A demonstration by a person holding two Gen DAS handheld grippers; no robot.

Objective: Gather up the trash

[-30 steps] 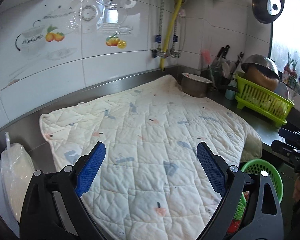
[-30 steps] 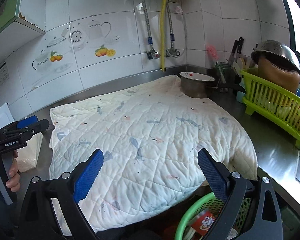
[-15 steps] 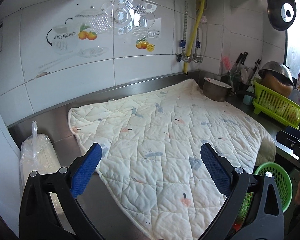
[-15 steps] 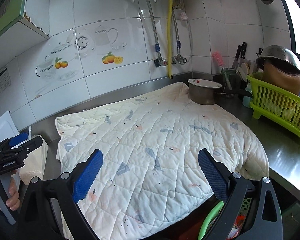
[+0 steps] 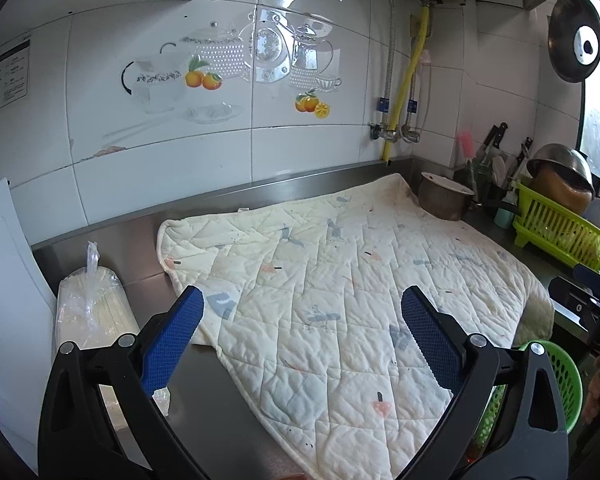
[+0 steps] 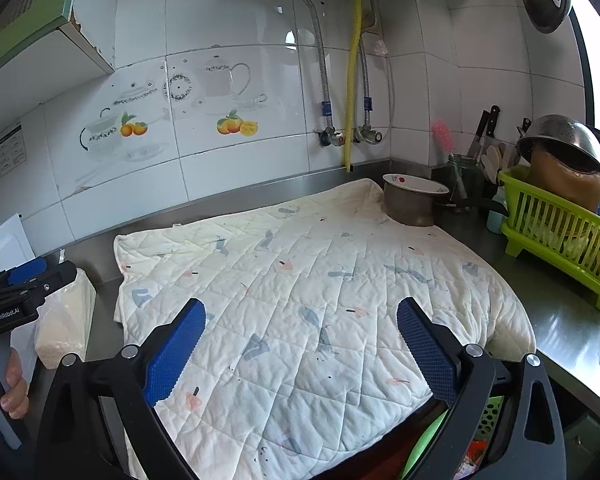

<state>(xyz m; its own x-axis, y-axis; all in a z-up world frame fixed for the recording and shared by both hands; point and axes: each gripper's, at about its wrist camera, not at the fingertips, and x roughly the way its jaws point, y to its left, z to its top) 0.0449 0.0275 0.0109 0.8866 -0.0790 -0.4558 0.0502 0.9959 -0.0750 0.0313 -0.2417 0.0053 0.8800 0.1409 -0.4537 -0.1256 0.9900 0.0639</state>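
My left gripper point(image 5: 302, 320) is open, and nothing lies between its blue pads point(image 5: 178, 334). It hovers over the near left part of a cream quilted mat point(image 5: 340, 280) on the steel counter. My right gripper point(image 6: 300, 332) is open too and empty, above the mat's point(image 6: 320, 300) near edge. A green basket point(image 5: 560, 380) sits below the counter's front edge at lower right, mostly hidden behind the fingers. In the right wrist view the basket point(image 6: 428, 436) holds red and white scraps point(image 6: 476, 450). No loose trash shows on the mat.
A bag of noodles point(image 5: 88, 312) and a white board point(image 5: 4, 280) stand at the left. A metal pot point(image 6: 412, 204), a knife holder point(image 6: 480, 152) and a green dish rack point(image 6: 560, 232) with a steel colander line the back right. A hand point(image 6: 14, 388) holds the left gripper point(image 6: 24, 280).
Both grippers have drawn back from the counter and tipped up a little. More wall and left counter show, and the basket has slid lower in both views.
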